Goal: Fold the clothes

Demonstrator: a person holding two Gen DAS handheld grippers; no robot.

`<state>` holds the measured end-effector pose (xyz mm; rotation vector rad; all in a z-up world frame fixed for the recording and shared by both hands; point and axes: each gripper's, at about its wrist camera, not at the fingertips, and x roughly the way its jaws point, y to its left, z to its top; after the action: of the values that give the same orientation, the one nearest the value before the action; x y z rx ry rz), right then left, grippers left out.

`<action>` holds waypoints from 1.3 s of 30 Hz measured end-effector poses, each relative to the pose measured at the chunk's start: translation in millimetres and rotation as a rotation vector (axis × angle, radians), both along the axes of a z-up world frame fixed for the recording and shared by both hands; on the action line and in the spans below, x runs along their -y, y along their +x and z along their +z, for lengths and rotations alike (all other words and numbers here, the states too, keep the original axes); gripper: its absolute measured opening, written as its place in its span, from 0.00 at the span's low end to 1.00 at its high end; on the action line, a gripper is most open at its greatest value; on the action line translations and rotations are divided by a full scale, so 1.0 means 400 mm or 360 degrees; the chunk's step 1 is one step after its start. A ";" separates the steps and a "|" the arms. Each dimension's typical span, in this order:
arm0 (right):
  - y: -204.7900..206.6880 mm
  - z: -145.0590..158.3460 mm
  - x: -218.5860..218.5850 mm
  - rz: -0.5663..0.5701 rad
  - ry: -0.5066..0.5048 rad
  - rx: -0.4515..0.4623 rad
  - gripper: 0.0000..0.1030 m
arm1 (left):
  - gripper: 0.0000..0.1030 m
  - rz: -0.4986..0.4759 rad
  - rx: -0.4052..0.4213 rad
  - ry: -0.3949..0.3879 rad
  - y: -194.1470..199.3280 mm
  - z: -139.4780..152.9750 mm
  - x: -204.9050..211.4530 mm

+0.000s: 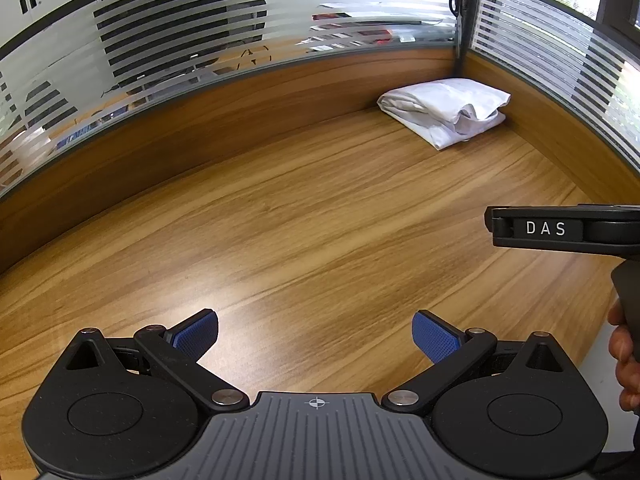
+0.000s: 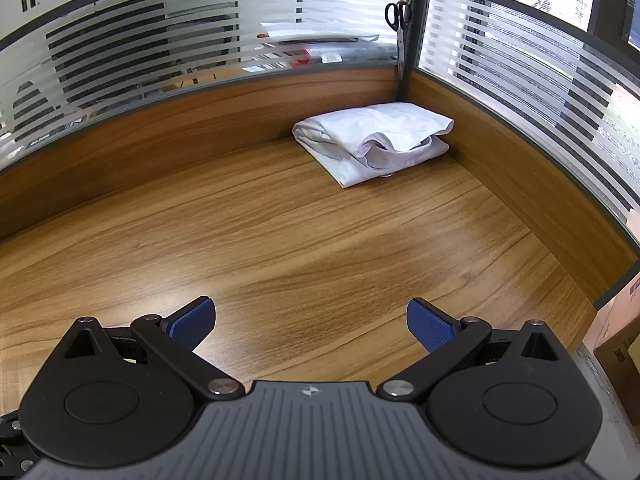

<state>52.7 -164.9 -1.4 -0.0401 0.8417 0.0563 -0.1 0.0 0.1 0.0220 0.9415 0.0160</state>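
At two o'clock, in the far corner of the wooden desk (image 1: 280,216), lies one folded white garment (image 1: 444,110). Both my grippers, left gripper (image 1: 315,338) and right gripper (image 2: 311,326), hover with blue pads spread wide, pinching nothing. One pair of scissors (image 2: 398,14) hangs at twelve.

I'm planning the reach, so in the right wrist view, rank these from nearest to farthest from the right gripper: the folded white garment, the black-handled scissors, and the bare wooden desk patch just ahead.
1. Bare wooden desk patch: directly ahead of the open right gripper.
2. Folded white garment: in the desk's far right corner.
3. Black-handled scissors: hanging on the partition post above the garment.
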 end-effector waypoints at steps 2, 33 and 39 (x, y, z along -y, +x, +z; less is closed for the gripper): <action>0.000 0.000 0.000 -0.0002 0.0007 0.0004 1.00 | 1.00 -0.0004 0.0001 0.0000 0.000 0.000 0.000; 0.000 -0.004 0.002 -0.0005 0.0011 -0.0001 1.00 | 1.00 -0.0010 -0.0023 -0.0018 0.002 0.001 -0.008; -0.006 -0.002 0.002 -0.0013 0.0015 -0.0002 1.00 | 1.00 -0.0013 -0.0026 -0.0016 0.000 0.000 -0.008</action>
<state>50.4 -165.9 -2.4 -0.0278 0.8428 0.0524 0.0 3.0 0.1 0.0166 0.9579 0.0032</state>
